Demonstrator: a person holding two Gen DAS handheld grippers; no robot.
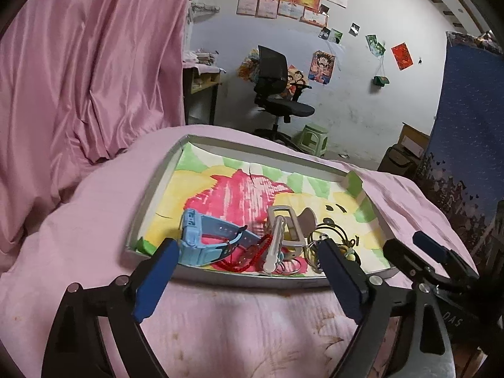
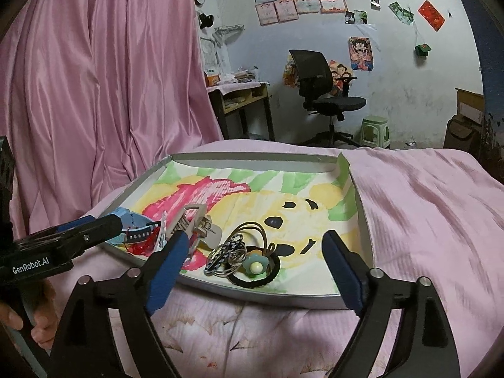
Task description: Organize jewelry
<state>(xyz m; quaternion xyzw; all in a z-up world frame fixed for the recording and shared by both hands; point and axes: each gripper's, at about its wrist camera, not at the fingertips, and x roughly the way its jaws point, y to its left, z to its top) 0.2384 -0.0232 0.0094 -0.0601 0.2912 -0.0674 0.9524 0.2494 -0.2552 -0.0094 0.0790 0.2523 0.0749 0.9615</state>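
On the pink bed a grey tray (image 1: 148,201) holds, left to right, a blue watch (image 1: 201,239), red beads (image 1: 249,256), a beige clip (image 1: 288,226) and a flower hair tie (image 2: 255,266), while the left claw (image 1: 249,260) and right claw (image 2: 256,252) both gape wide, empty.

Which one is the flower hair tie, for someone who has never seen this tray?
Find the shallow grey tray on the pink bedding. Near its front edge, right of the tangled metal rings, lies a black hair tie. Only it bears a teal flower with a pale bead.
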